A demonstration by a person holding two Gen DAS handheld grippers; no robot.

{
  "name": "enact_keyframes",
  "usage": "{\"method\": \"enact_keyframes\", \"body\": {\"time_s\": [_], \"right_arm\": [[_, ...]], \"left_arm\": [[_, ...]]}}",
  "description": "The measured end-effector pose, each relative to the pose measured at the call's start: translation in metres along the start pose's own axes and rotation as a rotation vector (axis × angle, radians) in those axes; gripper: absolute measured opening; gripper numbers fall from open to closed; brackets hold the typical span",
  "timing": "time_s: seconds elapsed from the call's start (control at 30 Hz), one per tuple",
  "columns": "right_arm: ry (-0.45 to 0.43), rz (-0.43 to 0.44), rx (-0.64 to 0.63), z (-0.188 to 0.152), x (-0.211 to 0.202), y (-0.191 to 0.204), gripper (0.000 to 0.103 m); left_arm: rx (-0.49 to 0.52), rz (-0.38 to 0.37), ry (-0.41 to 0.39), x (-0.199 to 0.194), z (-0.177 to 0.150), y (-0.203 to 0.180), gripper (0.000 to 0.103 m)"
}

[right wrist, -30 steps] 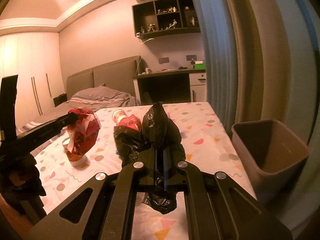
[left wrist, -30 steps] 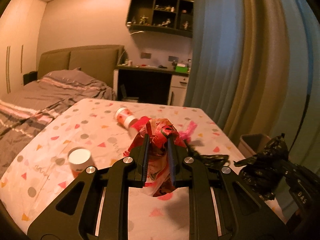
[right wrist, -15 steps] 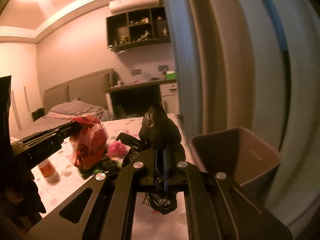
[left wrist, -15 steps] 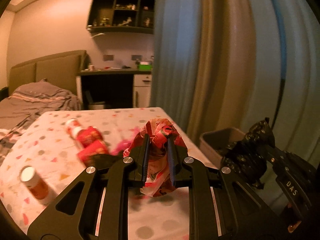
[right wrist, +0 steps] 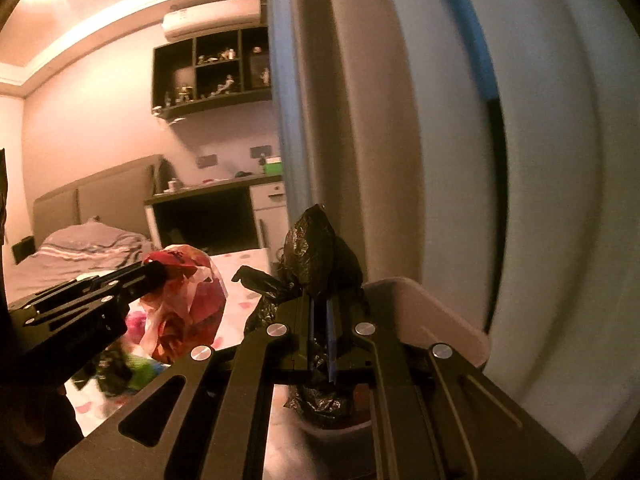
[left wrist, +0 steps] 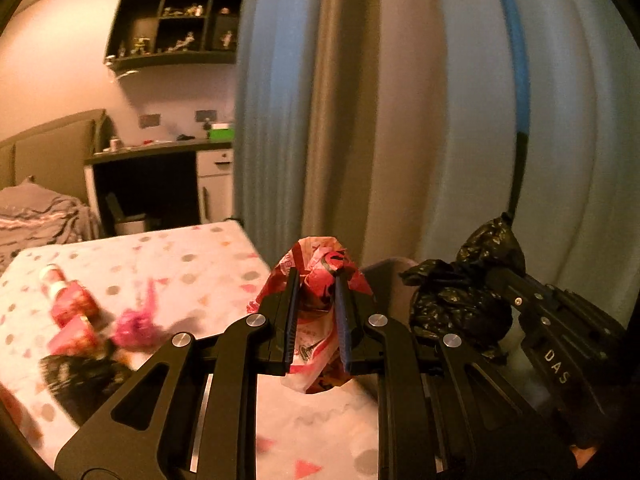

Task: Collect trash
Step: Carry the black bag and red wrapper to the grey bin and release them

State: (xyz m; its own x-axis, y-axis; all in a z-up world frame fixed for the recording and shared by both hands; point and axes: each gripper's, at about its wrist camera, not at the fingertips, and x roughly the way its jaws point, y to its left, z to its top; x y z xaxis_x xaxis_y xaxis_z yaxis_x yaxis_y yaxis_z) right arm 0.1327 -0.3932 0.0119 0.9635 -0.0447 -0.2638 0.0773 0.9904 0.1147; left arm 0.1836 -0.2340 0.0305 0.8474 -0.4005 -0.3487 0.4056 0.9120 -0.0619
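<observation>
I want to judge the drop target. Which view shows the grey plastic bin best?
The right wrist view: the grey plastic bin shows its rim and inner wall, just beyond the crumpled black bag. The left wrist view shows only a sliver of it.

- tongs: 2, left tongs [left wrist: 316, 276] and right tongs [right wrist: 320, 300]
- crumpled bags held: 2, one red plastic bag [left wrist: 320, 264] and one black plastic bag [right wrist: 316, 240]
- bins: 1, a grey bin [right wrist: 432, 316]
- table [left wrist: 192, 264] with spotted cloth: 1
- loose items on the table: red-and-white cups [left wrist: 66, 304], at least 2, blurred; pink scrap [left wrist: 134, 326], 1; dark crumpled piece [left wrist: 80, 376], 1
- beds: 1 bed [right wrist: 80, 248]
- wall shelf units: 1 shelf unit [right wrist: 212, 74]
- air conditioners: 1 air conditioner [right wrist: 212, 18]
</observation>
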Motion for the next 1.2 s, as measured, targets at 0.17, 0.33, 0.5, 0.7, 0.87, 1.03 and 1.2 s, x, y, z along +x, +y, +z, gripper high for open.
{"method": "enact_keyframes", "body": {"time_s": [0.17,0.33,0.5,0.7,0.87,1.03,1.2], "right_arm": [[0.013,-0.038,0.008,-0.003,0.013,-0.017,0.005],[0.039,-0.06,0.013,-0.008,0.028,-0.025,0.005],[0.059,-0.068,0.017,-0.012,0.041,-0.031,0.005],[0.076,-0.074,0.022,-0.012,0.05,-0.029,0.005],[0.09,-0.077,0.027,-0.012,0.06,-0.032,0.005],[0.109,-0.078,0.026,-0.012,0.07,-0.033,0.005],[0.127,-0.08,0.024,-0.012,0.077,-0.033,0.006]], "left_arm": [[0.01,-0.047,0.021,0.032,-0.004,-0.02,0.016],[0.016,-0.067,0.05,0.056,-0.009,-0.033,0.016],[0.015,-0.085,0.065,0.073,-0.014,-0.037,0.016],[0.013,-0.108,0.083,0.089,-0.017,-0.038,0.016],[0.013,-0.137,0.101,0.1,-0.022,-0.039,0.016],[0.002,-0.156,0.13,0.111,-0.027,-0.039,0.016],[-0.004,-0.19,0.164,0.12,-0.032,-0.039,0.017]]}}
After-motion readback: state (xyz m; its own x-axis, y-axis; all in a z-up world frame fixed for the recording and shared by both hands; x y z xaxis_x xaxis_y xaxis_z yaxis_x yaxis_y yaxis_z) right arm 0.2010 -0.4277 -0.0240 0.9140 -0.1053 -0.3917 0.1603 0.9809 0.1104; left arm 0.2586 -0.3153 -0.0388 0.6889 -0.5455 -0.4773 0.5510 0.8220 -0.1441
